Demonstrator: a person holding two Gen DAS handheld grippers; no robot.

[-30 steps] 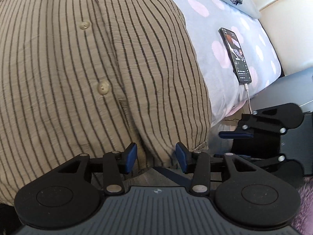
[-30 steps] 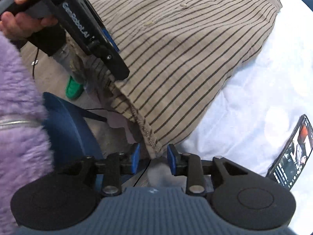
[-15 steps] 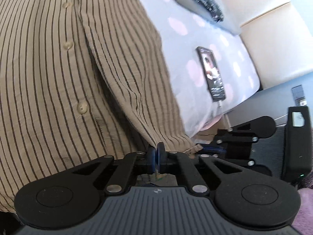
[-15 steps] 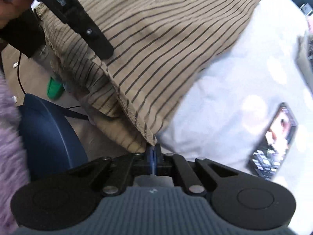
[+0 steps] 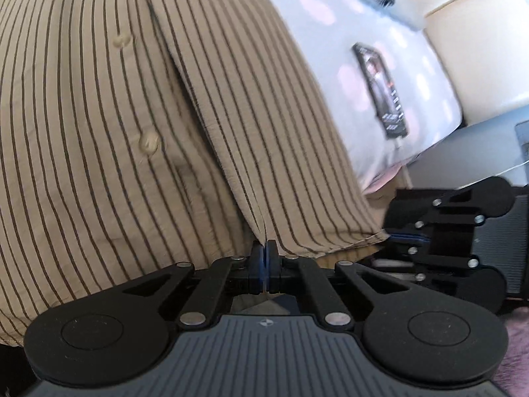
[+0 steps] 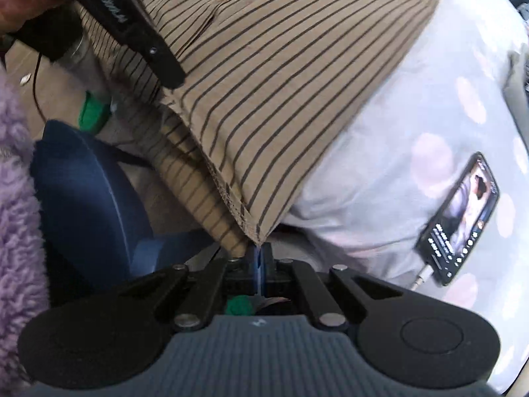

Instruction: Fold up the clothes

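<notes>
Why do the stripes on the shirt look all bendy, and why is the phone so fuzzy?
Left wrist view: the fisheye lens bows the dark stripes of the tan button-up shirt; the black smartphone is smeared by motion blur, on a washed-out pale dotted bedsheet. Right wrist view: stripes curve too, the phone's screen is blurred, yet the gripper's fingers look sharp.

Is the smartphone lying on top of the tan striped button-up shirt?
No, the smartphone lies on the pale polka-dot bedsheet, apart from the tan striped button-up shirt, with bare sheet between them.
</notes>
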